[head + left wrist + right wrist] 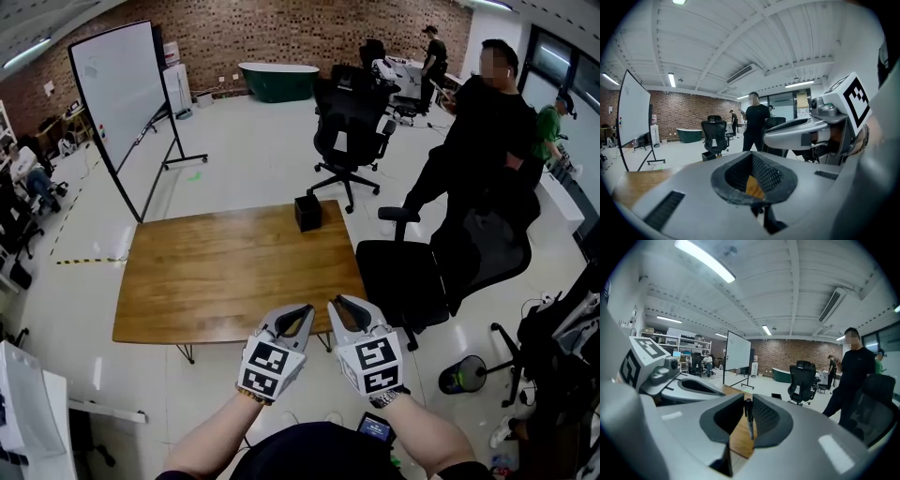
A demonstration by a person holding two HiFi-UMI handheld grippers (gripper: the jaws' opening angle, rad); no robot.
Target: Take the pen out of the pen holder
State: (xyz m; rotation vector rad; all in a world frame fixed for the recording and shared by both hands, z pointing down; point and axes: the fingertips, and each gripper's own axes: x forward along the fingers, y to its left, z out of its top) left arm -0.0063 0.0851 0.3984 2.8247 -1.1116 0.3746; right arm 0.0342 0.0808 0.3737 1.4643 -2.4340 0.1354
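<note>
Since the pen (749,420) is seen clamped upright between the narrowly set jaws of the right gripper (343,307), well apart from the pen holder (307,213) at the far edge of the table (216,272), extraction is judged done. Left gripper (302,312): jaws together, nothing held. Next, a steady lowering and release onto the wood is probably called for.
</note>
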